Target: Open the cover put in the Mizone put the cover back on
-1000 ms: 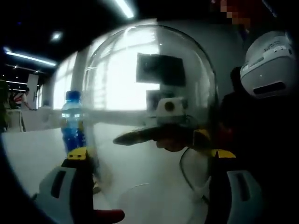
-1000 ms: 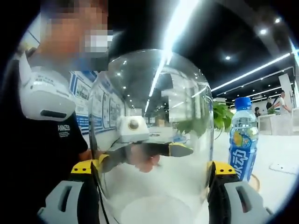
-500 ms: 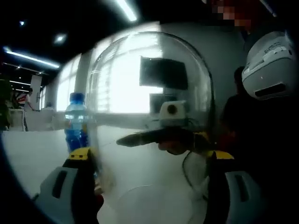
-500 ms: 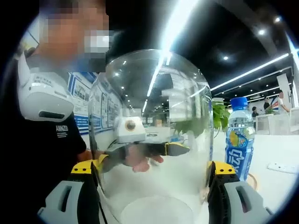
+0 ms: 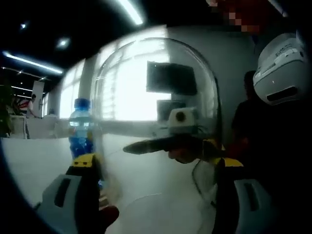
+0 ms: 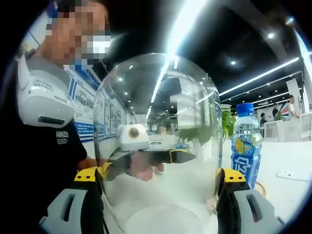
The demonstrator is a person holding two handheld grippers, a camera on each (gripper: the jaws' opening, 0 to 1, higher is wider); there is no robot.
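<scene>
Gripping the clear dome cover (image 6: 158, 141) from opposite sides, both grippers have their jaws closed against its glass wall. Right gripper (image 6: 158, 195): yellow-tipped jaws pressed to either flank of the dome. Left gripper (image 5: 156, 187): same hold, jaws spread to the dome's width, cover (image 5: 156, 126) between them. Seen through the glass from each side, the opposite gripper faces back.

One Mizone bottle (image 6: 245, 151), blue cap, blue label, stands upright on the white table (image 6: 287, 190), outside the cover and just beside it, to the right in the right gripper view. In the left gripper view the bottle (image 5: 82, 129) sits at the left edge of the dome, partly behind the curved glass.

A round coaster-like ring (image 6: 263, 187) lies at the bottle's foot. One small white flat object (image 6: 291, 174) rests further out on the table. A person in a black shirt (image 6: 53, 151) stands close behind the cover. A green plant (image 6: 228, 124) shows beyond the dome; ceiling strip lights (image 6: 258, 75) overhead.
</scene>
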